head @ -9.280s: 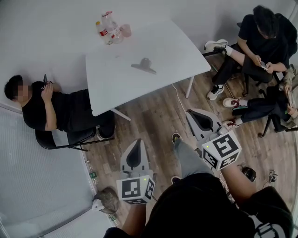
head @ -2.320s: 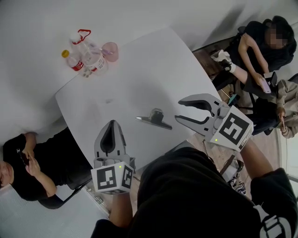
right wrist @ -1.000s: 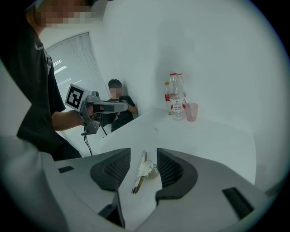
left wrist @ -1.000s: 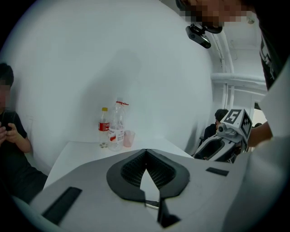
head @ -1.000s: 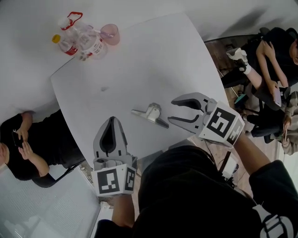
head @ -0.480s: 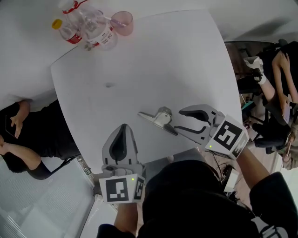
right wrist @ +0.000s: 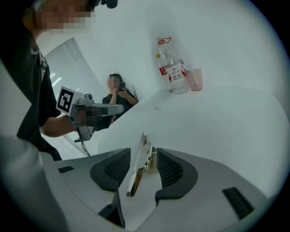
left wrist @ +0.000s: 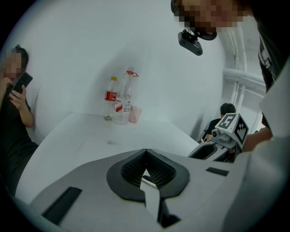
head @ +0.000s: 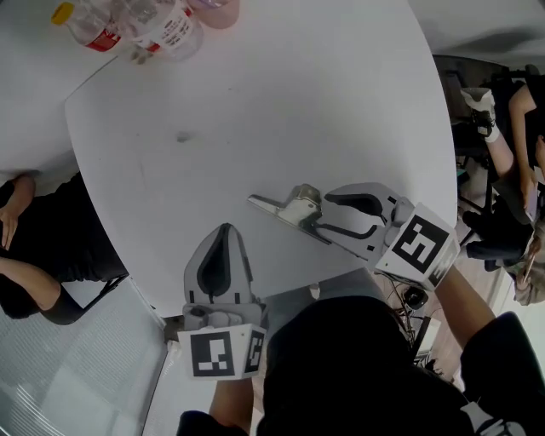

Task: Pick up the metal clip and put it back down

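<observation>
The metal clip [head: 288, 208] lies flat on the white table [head: 281, 102], near its front edge. My right gripper [head: 321, 215] is open, and its two jaws stand on either side of the clip's right end. In the right gripper view the clip [right wrist: 138, 166] runs upright between the dark pads [right wrist: 172, 168], with a gap on the left side. My left gripper [head: 223, 232] is shut and holds nothing, hovering over the table's front edge to the left of the clip. In the left gripper view its jaws [left wrist: 145, 152] meet at the tip.
Plastic bottles [head: 128, 21] and a pink cup [head: 213, 7] stand at the table's far left corner. A person in black [head: 25, 247] sits left of the table. More seated people [head: 519, 111] are at the right. The table's edge runs just under both grippers.
My right gripper has moved left to the clip, and its jaws now straddle the clip's end. The left gripper stays shut in about the same place.
</observation>
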The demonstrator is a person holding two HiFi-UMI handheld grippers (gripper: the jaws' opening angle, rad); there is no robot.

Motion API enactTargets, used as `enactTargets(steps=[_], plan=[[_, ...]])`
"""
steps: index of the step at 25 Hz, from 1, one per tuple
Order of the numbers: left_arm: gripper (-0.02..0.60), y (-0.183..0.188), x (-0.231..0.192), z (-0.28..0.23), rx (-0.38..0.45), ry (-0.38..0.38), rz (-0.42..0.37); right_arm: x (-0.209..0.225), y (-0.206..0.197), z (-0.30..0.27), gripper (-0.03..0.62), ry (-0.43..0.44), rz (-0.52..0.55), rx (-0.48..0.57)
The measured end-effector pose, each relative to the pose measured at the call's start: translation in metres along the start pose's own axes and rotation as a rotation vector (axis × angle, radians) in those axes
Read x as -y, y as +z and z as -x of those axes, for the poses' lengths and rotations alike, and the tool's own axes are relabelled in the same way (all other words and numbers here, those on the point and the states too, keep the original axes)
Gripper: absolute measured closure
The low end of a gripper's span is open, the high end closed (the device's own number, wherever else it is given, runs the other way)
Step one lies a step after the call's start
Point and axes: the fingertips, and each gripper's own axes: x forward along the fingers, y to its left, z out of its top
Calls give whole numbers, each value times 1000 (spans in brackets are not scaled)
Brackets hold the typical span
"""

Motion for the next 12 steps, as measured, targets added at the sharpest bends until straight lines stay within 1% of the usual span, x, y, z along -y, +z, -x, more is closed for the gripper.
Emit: enactTargets(steps=[6, 12], plan=[[561, -20, -13, -7, -33, 14, 34, 2, -11, -16, 408, 37, -36, -28], [561, -36, -20, -12, -38, 18, 62, 3, -15, -28, 408, 65, -78, -26]])
